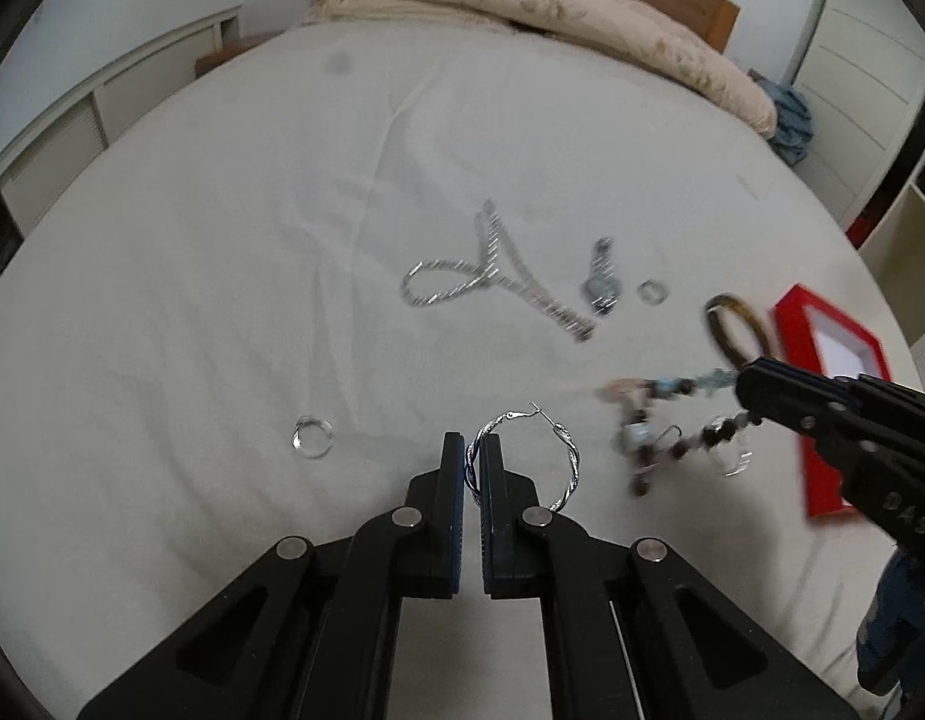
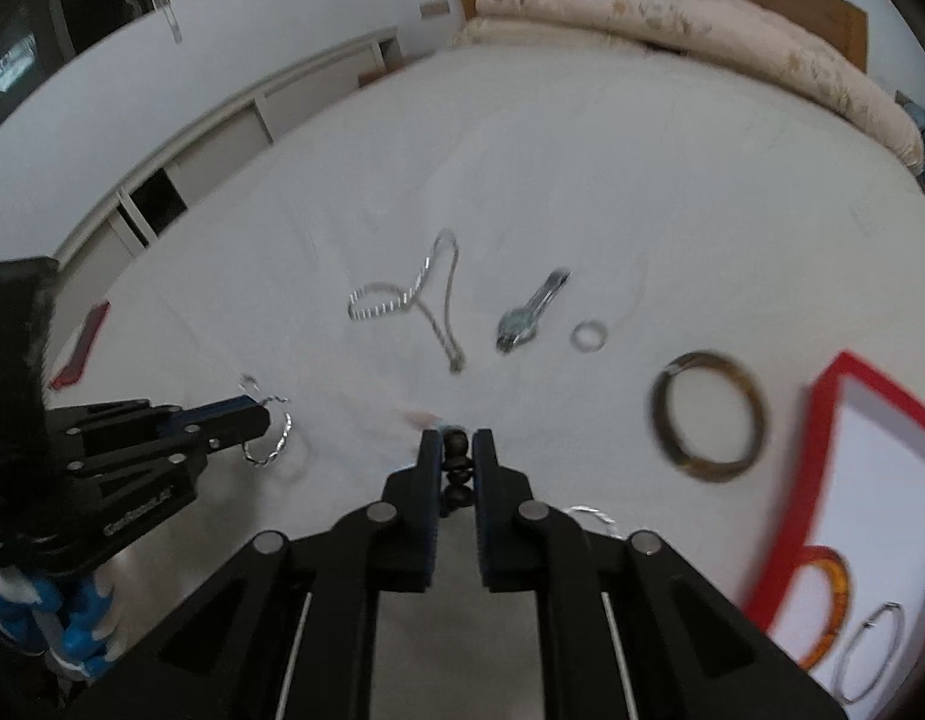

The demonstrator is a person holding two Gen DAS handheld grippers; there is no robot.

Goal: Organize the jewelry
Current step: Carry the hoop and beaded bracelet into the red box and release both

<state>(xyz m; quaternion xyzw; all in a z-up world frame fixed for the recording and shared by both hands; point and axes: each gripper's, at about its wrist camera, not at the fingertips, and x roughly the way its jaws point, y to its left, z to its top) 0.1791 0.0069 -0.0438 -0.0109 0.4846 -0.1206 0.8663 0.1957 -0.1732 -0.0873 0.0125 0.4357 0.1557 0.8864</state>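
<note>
My left gripper (image 1: 472,450) is shut on a twisted silver hoop earring (image 1: 567,450), held just above the white bed sheet; it also shows in the right wrist view (image 2: 276,432). My right gripper (image 2: 456,444) is shut on a beaded bracelet (image 2: 456,468); in the left wrist view the bracelet (image 1: 660,420) hangs blurred from it. A red tray (image 2: 822,480) at the right holds an orange bangle (image 2: 831,606) and a silver hoop (image 2: 870,648).
On the sheet lie a silver chain necklace (image 1: 480,270), a watch (image 1: 600,285), a small ring (image 1: 651,292), a brown bangle (image 2: 708,414) and a small silver ring (image 1: 311,436). A folded quilt (image 1: 522,6) lies at the headboard.
</note>
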